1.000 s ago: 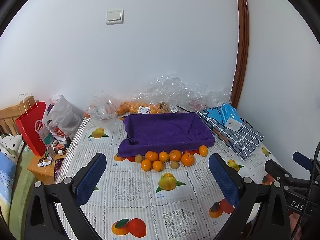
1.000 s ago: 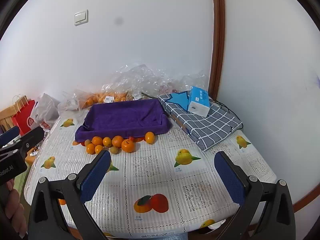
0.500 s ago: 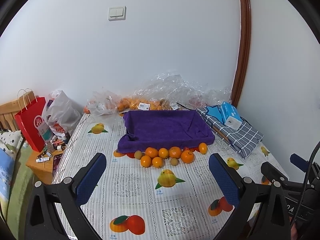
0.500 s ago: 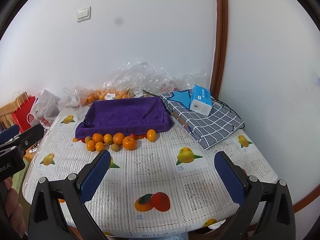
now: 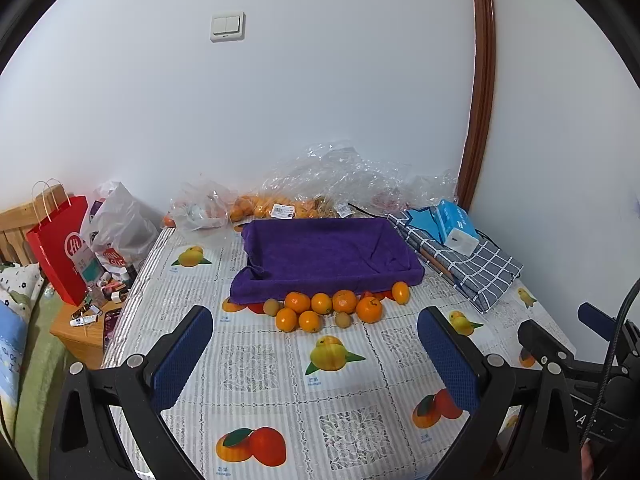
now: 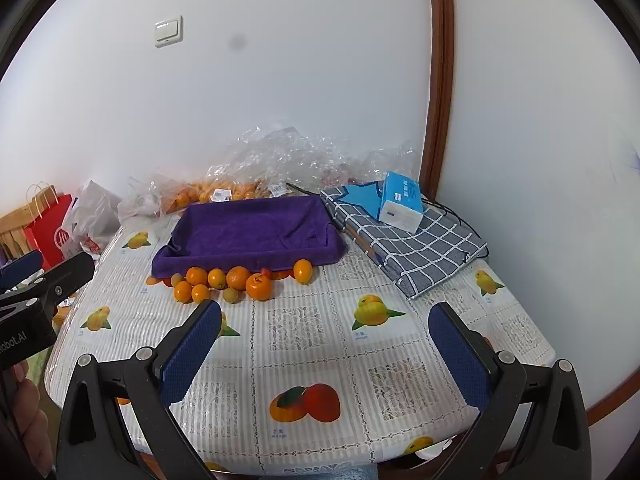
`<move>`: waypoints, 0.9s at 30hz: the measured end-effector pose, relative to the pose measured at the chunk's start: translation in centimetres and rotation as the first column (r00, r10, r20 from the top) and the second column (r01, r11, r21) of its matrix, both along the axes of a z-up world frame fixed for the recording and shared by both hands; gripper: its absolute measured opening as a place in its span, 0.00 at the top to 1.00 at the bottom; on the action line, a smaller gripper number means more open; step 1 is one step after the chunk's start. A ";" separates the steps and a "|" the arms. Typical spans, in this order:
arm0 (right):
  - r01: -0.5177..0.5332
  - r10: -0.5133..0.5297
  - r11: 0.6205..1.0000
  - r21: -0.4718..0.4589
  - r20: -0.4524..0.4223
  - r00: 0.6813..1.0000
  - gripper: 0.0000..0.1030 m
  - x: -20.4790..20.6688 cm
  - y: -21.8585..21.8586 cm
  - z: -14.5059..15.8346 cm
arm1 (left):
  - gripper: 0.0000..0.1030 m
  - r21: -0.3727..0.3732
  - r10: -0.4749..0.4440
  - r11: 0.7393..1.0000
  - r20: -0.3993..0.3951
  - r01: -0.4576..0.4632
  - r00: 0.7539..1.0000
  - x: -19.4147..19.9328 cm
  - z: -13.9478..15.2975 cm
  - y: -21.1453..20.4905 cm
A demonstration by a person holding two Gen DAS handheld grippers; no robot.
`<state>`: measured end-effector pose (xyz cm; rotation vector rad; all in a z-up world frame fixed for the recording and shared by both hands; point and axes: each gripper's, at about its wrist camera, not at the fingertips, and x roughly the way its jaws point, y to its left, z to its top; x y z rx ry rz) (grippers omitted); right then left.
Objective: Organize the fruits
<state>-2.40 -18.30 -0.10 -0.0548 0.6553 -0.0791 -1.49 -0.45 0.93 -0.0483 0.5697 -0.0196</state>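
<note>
Right wrist: hand-held gripper point(image 6: 324, 344) gapes wide, holding nothing.

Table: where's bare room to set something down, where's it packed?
Free: the tablecloth between the fruit row and both open grippers; also inside the purple-lined tray. Crowded: the back edge with plastic bags, and the right side under the checked cloth.

near tablecloth point(image 5: 280, 392) bare | fruit cluster point(image 5: 332, 308) fronts purple tray point(image 5: 328, 252) | folded cloth point(image 5: 472, 264) right
</note>
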 end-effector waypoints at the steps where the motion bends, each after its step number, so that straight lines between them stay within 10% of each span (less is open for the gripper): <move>1: -0.001 0.001 1.000 -0.002 0.001 1.000 0.01 0.0 0.1 0.0 | 0.00 0.000 0.000 1.000 0.002 0.000 1.000 0.0 0.0 -0.1; 27: -0.004 0.004 1.000 -0.003 0.003 1.000 0.01 0.0 0.6 0.1 | 0.00 0.007 0.021 1.000 0.002 -0.021 1.000 -0.3 0.2 0.7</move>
